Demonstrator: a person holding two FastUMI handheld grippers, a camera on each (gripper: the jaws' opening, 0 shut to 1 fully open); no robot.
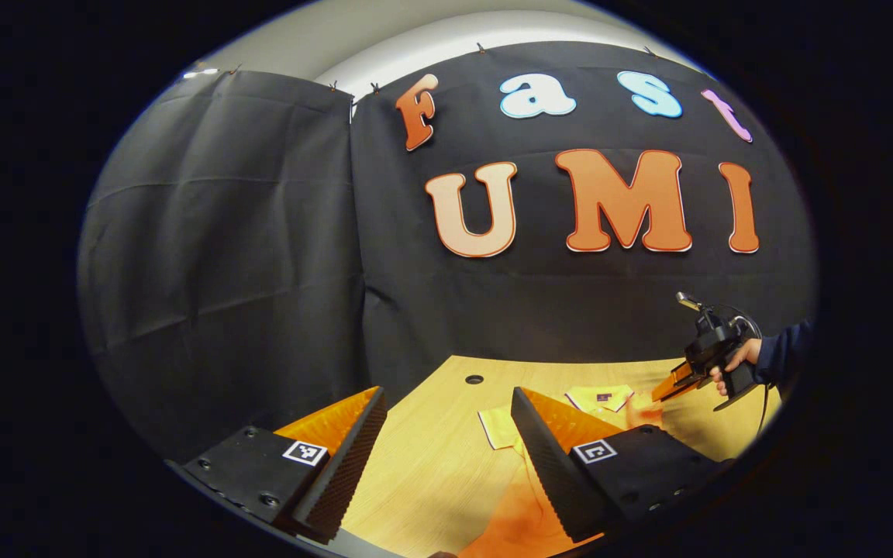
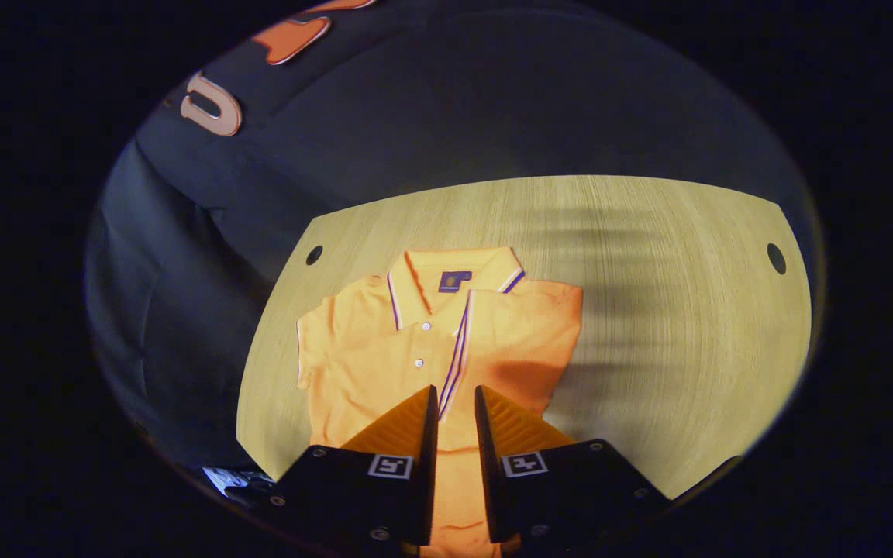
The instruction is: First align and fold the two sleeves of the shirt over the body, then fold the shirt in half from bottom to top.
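1. My right tongs (image 2: 456,403) hang above the orange short-sleeved polo shirt (image 2: 384,349), fingers parted by a narrow gap and holding nothing. The striped hem of a sleeve lies just ahead, between the fingertips.
2. My left tongs (image 1: 446,411) are raised and spread wide, also empty. They look out toward the booth's black cloth wall (image 1: 222,232), with the shirt low and ahead to the right of their fingers.
3. The shirt lies flat, front up, on the pale wooden surface (image 2: 687,325), its collar (image 2: 454,275) at the far end from my right tongs. In the left gripper view I see the right tongs and the hand (image 1: 733,364) that holds them hovering over the far side of the shirt.
4. One sleeve (image 2: 524,333) looks already folded over the body, to the right of the buttons; the other sleeve (image 2: 315,341) lies spread out to the left of my right tongs.
5. I judge the spread sleeve is the step in hand. To do it well I would bring the left tongs down to its outer edge, pinch only the top layer, and carry it across low so its hem lines up beside the folded one.
6. I would smooth the fold before attempting the bottom-to-top fold.
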